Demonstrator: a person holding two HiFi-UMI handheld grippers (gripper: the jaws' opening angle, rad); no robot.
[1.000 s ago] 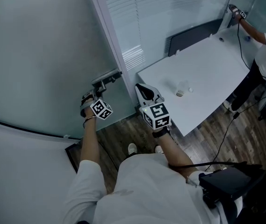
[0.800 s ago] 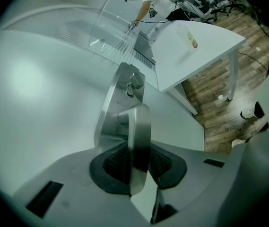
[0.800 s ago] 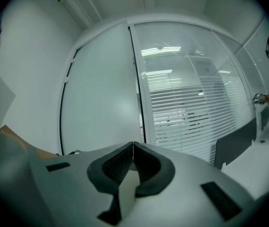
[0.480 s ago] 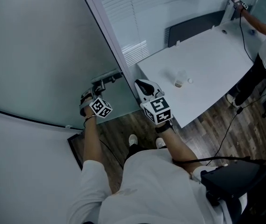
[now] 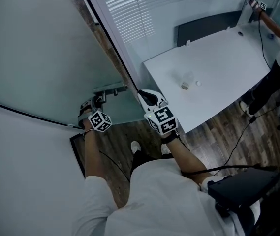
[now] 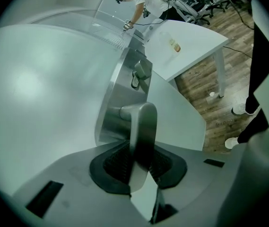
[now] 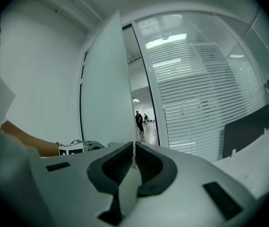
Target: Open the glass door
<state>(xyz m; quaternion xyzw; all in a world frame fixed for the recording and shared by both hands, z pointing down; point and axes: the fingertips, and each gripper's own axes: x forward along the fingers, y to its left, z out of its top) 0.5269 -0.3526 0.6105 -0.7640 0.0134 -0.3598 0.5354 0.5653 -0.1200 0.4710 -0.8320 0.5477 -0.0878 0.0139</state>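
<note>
Gripping the metal lever handle (image 6: 143, 122) between its ribbed pads, the left gripper (image 6: 141, 162) has hold of the glass door (image 5: 41, 58) at its near right edge. The right gripper (image 7: 133, 162) hangs just to the right of it, its jaws pressed together with nothing between them, clear of the door and of the white table (image 5: 218, 68) beside it.

Judging by how things lie, the task is well under way. The door already stands ajar, its free edge apart from the white door frame (image 5: 108, 28), and a narrow wedge of gap (image 5: 105, 43) shows wooden floor between the two. In the right gripper view the same opening shows a lit corridor beyond. What seems left is to swing the door wider, with the grip on the handle kept.

The door is a tall frosted pane, pale grey-green, nothing readable through it. It fills the left of the scene, from near the person to the far top. A brushed steel lock plate (image 6: 120, 93) carries the handle along its edge. Farther right, slatted blinds (image 5: 130, 9) cover the fixed glass wall behind the table.
</note>
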